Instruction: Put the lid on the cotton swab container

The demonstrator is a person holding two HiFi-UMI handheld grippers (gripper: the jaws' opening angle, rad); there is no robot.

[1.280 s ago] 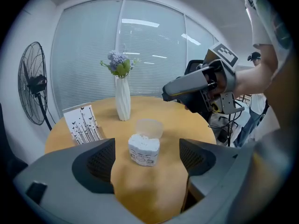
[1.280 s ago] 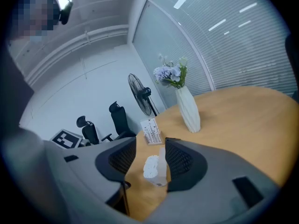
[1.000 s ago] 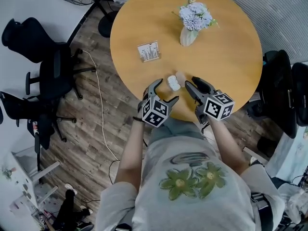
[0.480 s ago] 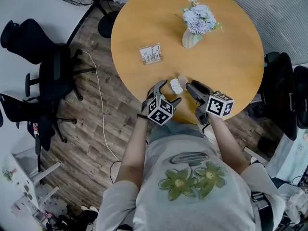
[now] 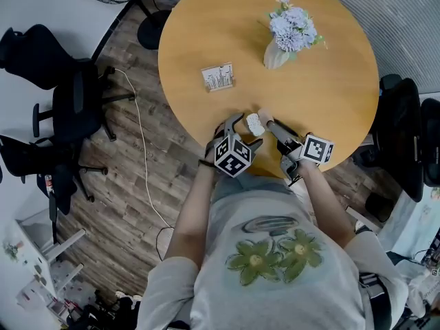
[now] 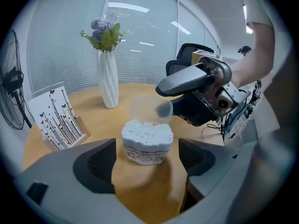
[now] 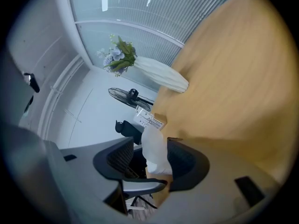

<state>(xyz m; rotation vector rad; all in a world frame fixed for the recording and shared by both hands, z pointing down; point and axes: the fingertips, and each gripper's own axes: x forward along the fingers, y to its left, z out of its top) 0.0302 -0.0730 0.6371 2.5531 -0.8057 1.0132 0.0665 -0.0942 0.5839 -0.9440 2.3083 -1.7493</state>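
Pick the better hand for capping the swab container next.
Right. The right gripper has the lid between its jaws, which have just been opening, close beside the cotton swab container. The left gripper only straddles that container, jaws apart, so it can steady.

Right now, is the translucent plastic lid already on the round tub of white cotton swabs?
No, the translucent plastic lid is behind the tub, whose swabs lie uncovered.

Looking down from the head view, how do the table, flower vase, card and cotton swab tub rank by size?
Largest to smallest: table, flower vase, card, cotton swab tub. Card and tub are close.
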